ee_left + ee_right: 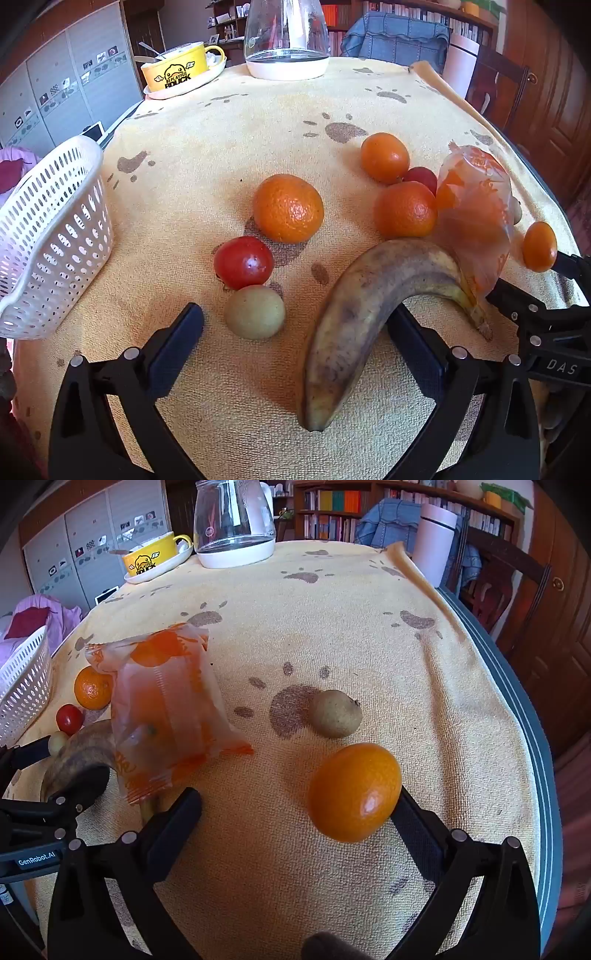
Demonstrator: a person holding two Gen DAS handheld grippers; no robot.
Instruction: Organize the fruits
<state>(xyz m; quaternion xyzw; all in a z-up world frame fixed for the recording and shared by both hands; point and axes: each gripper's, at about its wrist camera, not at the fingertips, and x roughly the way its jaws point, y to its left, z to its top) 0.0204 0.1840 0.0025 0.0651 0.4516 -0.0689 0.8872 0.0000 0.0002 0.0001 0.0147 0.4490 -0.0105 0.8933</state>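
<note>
Our left gripper [295, 332] gapes around the banana [369, 317], lying at six o'clock; soft and bruisable, we'd take it mid-body, gently; our right gripper [299, 812] spreads wide, the orange [354, 792] against its right finger; basket [55, 236] at nine.

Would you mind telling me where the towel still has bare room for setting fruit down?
Bare towel lies between the white basket and the big orange, and behind toward the kettle. It is crowded around the banana and snack bag.

"GenRobot.AI" on left tool [37, 860]
</note>
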